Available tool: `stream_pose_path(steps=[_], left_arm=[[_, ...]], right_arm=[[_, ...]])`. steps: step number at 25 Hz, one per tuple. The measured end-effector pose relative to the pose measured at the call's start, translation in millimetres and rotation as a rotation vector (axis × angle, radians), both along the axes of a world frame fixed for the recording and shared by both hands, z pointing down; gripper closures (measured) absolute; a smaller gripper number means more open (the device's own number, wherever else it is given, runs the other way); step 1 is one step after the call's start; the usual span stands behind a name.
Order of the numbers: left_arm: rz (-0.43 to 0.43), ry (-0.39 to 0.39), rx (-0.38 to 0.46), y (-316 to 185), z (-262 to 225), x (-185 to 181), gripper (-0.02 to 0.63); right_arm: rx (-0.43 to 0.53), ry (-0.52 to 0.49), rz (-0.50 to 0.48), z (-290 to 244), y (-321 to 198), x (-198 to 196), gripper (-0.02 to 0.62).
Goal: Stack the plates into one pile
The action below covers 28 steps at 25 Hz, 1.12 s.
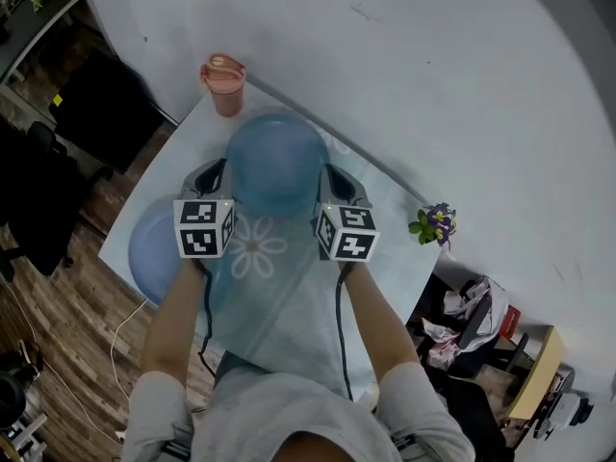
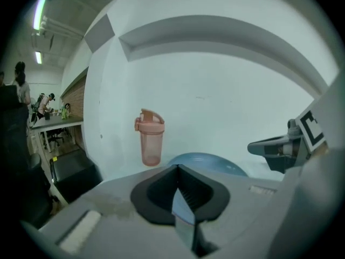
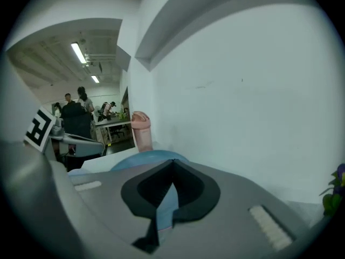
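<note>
The left hand-held gripper [image 1: 218, 173] and right hand-held gripper [image 1: 332, 179] clamp opposite rims of a blue plate [image 1: 277, 166] between them, mid-carry. Next it likely needs lowering onto the second plate [image 1: 152, 250] beneath the left one.

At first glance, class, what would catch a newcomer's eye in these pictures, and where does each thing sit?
The eye lands first on the blue plate at the centre, pinched at opposite rims by the left gripper and the right gripper. A second blue plate lies at the left edge of the table, and a pink shaker bottle stands at its far corner.
</note>
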<state>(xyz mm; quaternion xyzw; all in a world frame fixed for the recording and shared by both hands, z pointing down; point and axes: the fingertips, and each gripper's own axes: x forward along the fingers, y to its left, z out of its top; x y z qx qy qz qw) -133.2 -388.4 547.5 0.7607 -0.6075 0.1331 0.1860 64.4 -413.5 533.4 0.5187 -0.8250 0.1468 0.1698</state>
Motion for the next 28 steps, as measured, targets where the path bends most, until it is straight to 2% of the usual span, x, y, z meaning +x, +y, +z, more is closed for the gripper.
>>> stream_pose_path(steps=[3,7,12,15,21,28], left_arm=[[0.008,0.010,0.095,18.2,-32.9,3.9,0.600],[0.018,-0.009,0.212,56.8,-77.4,4.9,0.600],[-0.013,0.025,0.318,113.1,-125.2,-5.5,0.600],[-0.039,0.007,0.386,151.5,-152.4,-14.1,0.600],[-0.111,-0.009,0.487,223.9,-197.4,-24.4,0.600],[-0.176,-0.022,0.553,297.4,-227.3,-22.7,0.600]], right_arm=[[0.093,-0.014,-0.045,-32.7,21.8,-9.8,0.594],[0.186,-0.079,-0.058,-75.8,55.3,-12.4,0.594],[0.248,-0.173,-0.052,-119.2,96.8,-6.1,0.594],[0.281,-0.225,-0.052,-144.8,124.0,-1.4,0.594],[0.363,-0.256,-0.081,-186.3,179.7,7.9,0.594],[0.429,-0.278,-0.148,-213.0,248.6,8.7,0.594]])
